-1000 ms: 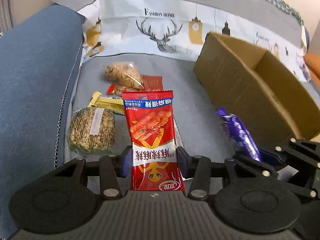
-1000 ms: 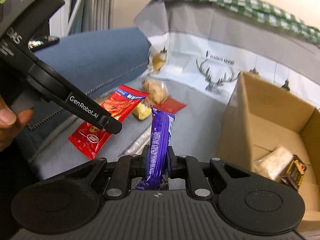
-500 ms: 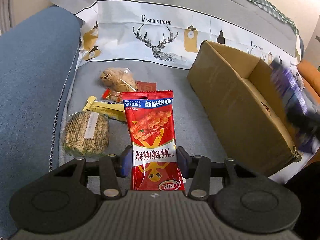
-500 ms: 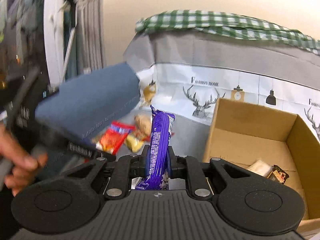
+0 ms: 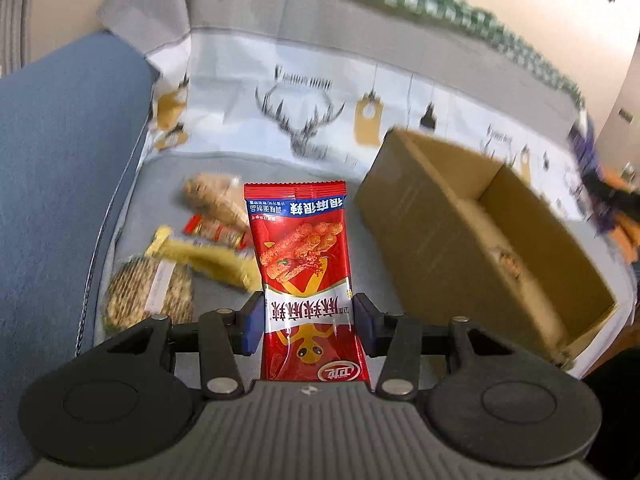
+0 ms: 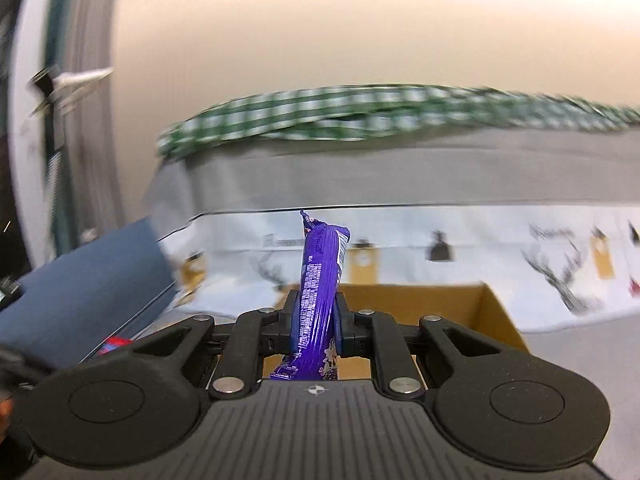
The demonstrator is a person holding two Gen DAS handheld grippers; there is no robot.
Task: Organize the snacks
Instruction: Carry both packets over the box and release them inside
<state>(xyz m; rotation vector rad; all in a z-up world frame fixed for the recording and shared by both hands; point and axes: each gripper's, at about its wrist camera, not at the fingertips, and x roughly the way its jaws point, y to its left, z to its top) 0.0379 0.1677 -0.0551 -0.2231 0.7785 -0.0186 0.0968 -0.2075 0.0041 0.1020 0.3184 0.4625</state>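
You hold each snack upright for dropping: left gripper point(image 5: 308, 322) jaws clamp the red packet point(image 5: 306, 280), right gripper point(image 6: 318, 322) jaws pinch the purple bar point(image 6: 320, 280) before the cardboard box point(image 6: 492, 308).

we see a red snack packet point(image 5: 306, 280) with a blue band and white lettering standing upright, pinched at its lower half. a purple wrapped bar point(image 6: 320, 280) also stands upright, clamped near its base above the open cardboard box point(image 5: 472, 216). on the grey seat lie a seed cake point(image 5: 148, 292), a yellow bar point(image 5: 208, 256) and a peanut bag point(image 5: 212, 196).
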